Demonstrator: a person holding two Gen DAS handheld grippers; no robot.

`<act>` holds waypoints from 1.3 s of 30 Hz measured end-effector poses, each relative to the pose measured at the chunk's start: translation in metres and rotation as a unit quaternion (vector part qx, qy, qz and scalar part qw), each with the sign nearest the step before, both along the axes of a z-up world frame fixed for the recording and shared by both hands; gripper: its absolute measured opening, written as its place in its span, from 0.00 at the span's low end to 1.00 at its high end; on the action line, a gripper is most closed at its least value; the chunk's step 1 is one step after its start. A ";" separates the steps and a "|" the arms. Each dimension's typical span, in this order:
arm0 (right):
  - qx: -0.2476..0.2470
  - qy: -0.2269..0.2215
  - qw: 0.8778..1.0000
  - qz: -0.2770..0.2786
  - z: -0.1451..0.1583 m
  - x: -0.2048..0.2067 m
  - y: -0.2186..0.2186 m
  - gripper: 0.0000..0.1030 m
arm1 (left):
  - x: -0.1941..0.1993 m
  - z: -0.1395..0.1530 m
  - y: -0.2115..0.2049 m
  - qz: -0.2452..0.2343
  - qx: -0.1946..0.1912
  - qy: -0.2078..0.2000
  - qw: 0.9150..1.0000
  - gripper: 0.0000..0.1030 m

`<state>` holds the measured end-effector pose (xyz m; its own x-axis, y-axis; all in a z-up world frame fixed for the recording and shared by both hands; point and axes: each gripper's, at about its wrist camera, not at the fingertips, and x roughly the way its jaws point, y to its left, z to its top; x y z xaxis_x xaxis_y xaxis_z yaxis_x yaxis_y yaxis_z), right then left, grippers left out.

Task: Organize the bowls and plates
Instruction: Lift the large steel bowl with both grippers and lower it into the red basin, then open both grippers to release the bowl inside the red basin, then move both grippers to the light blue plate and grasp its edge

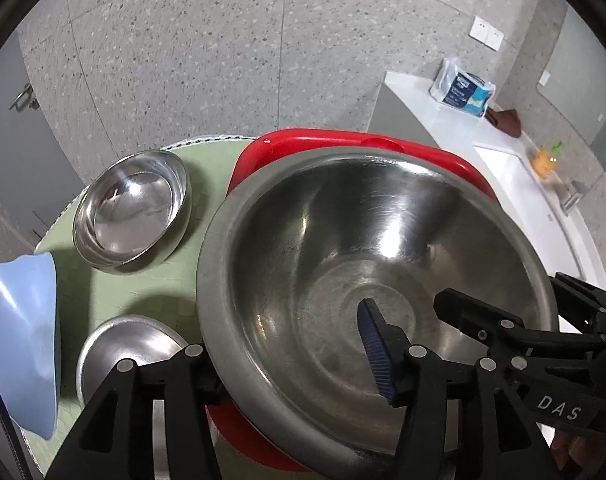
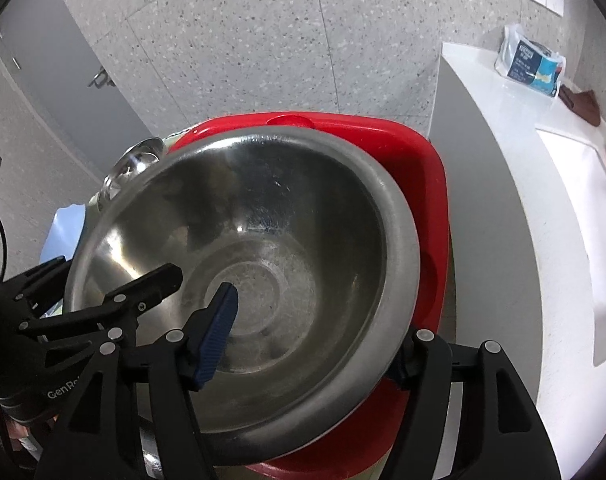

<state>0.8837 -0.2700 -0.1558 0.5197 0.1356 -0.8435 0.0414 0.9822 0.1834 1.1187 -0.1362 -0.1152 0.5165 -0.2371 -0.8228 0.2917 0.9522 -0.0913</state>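
Note:
A large steel bowl [image 1: 343, 264] [image 2: 255, 256] sits in a red basin [image 1: 303, 144] [image 2: 427, 184]. My left gripper [image 1: 295, 360] straddles the bowl's near-left rim, one blue pad [image 1: 377, 356] inside the bowl and the other finger outside; the jaws stand wide. My right gripper [image 2: 311, 340] straddles the near-right rim the same way, its blue pad [image 2: 219, 332] inside. Each gripper shows in the other's view [image 1: 523, 332] [image 2: 103, 304]. A smaller steel bowl [image 1: 131, 212], a steel dish [image 1: 127, 344] and a light blue plate [image 1: 23, 336] lie on the green mat [image 1: 191, 240].
A white counter [image 1: 443, 120] [image 2: 503, 160] with a sink stands to the right, carrying a plastic package [image 1: 463, 88] [image 2: 531, 60] and a brown cloth [image 1: 505, 118]. A speckled tiled wall is behind, a grey door [image 1: 19, 140] at the left.

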 end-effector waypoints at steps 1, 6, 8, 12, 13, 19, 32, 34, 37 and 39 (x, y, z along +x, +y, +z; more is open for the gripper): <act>0.003 0.001 1.000 -0.001 0.001 0.000 0.000 0.64 | 0.000 0.000 0.000 0.000 -0.003 0.002 1.000 0.52; 0.029 0.004 0.999 -0.018 0.006 -0.003 -0.007 0.66 | -0.001 0.003 0.011 -0.001 -0.023 0.012 1.000 0.59; 0.024 0.002 0.999 -0.029 0.009 -0.005 -0.009 0.72 | 0.000 0.003 0.016 -0.004 -0.031 0.017 0.999 0.62; 0.034 -0.001 0.999 -0.042 0.014 -0.010 -0.010 0.73 | -0.001 0.005 0.022 -0.013 -0.038 0.023 0.999 0.65; 0.032 -0.003 0.998 -0.047 0.016 -0.012 -0.009 0.73 | -0.004 0.006 0.024 -0.018 -0.040 0.022 0.999 0.68; -0.012 -0.028 0.995 -0.090 0.036 -0.032 0.003 0.84 | -0.027 0.026 0.043 -0.043 -0.028 -0.037 0.998 0.93; -0.088 -0.114 0.985 -0.096 0.075 -0.061 0.164 0.88 | -0.070 0.047 0.217 0.001 0.013 -0.153 0.988 0.99; -0.076 -0.115 0.988 -0.075 0.070 -0.056 0.194 0.88 | -0.071 0.041 0.251 0.021 0.020 -0.152 0.988 0.99; -0.074 -0.108 0.991 -0.040 0.059 -0.043 0.241 0.88 | -0.069 0.029 0.299 0.057 0.019 -0.135 0.989 0.99; -0.077 -0.101 0.992 -0.023 0.052 -0.031 0.265 0.88 | -0.071 0.022 0.325 0.082 0.020 -0.126 0.988 0.99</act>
